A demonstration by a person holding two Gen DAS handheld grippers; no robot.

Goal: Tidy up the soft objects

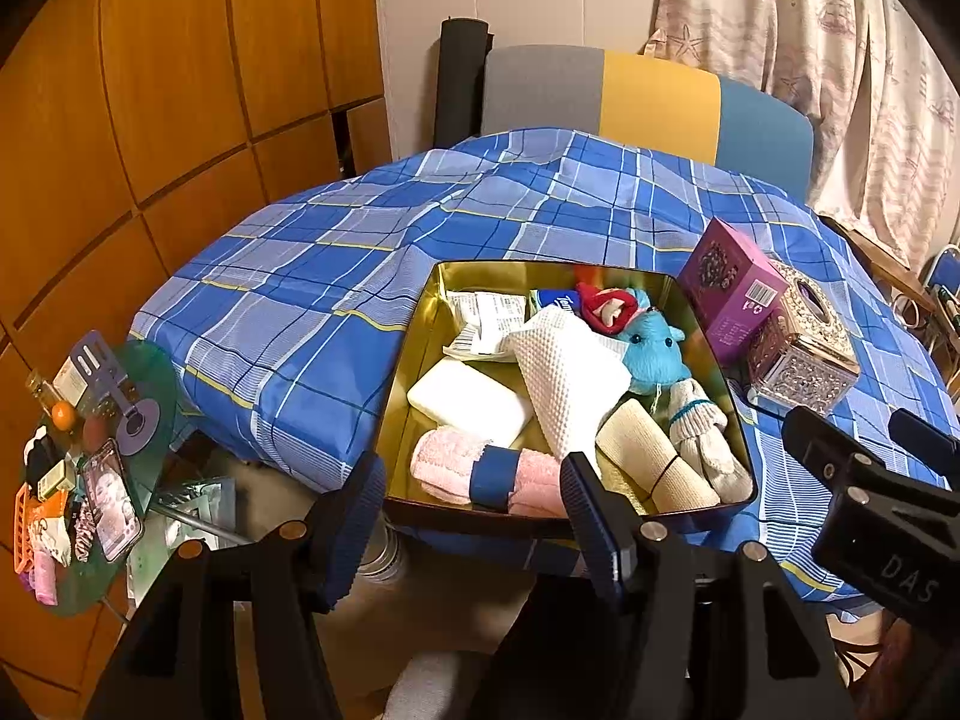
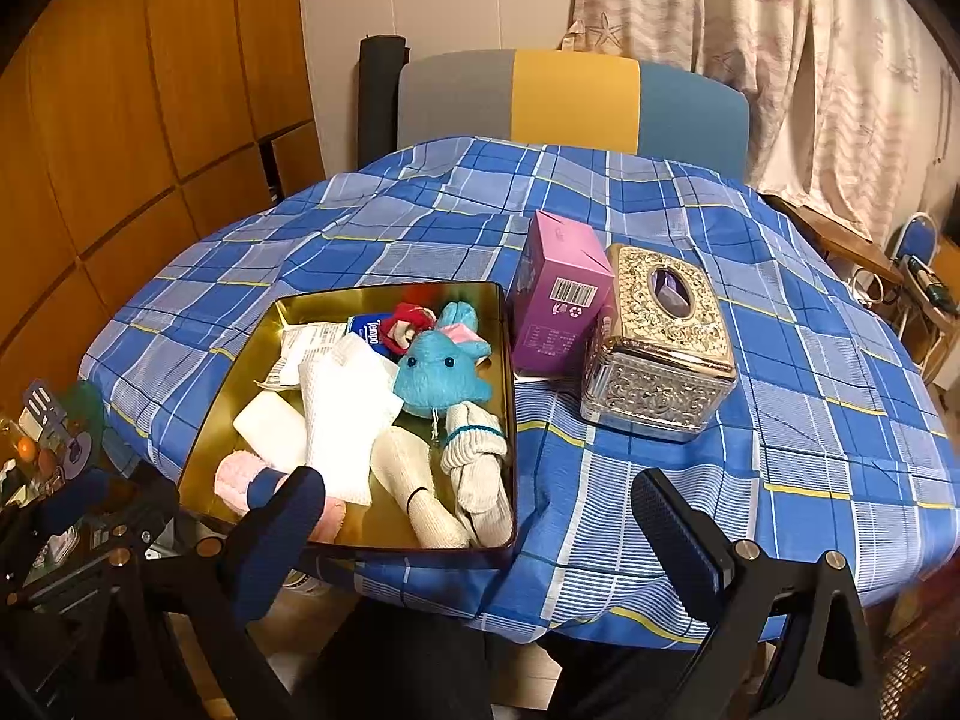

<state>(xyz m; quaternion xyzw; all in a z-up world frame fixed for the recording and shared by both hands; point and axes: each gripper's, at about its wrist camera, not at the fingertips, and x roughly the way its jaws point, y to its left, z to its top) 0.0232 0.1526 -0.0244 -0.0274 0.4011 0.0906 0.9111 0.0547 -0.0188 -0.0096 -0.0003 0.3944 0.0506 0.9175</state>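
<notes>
A gold tin tray (image 1: pixel 420 354) (image 2: pixel 240 372) sits at the near edge of the table. It holds a blue plush toy (image 1: pixel 651 351) (image 2: pixel 444 366), a white waffle cloth (image 1: pixel 567 381) (image 2: pixel 345 414), a rolled pink towel with a blue band (image 1: pixel 480 474) (image 2: pixel 237 480), a white pad (image 1: pixel 468 399), cream socks (image 1: pixel 702 444) (image 2: pixel 474 474), a red soft item (image 1: pixel 606 306) and a tissue pack (image 2: pixel 365 327). My left gripper (image 1: pixel 474 504) is open and empty, just in front of the tray. My right gripper (image 2: pixel 480 516) is open and empty, over the table's near edge beside the tray.
A purple box (image 1: pixel 729 288) (image 2: pixel 558 294) and an ornate silver tissue box (image 1: pixel 801 345) (image 2: pixel 657 342) stand right of the tray on the blue plaid tablecloth (image 1: pixel 336 276) (image 2: pixel 810 372). A cluttered green glass side table (image 1: pixel 150 384) is at left. A chair (image 2: pixel 570 102) stands behind.
</notes>
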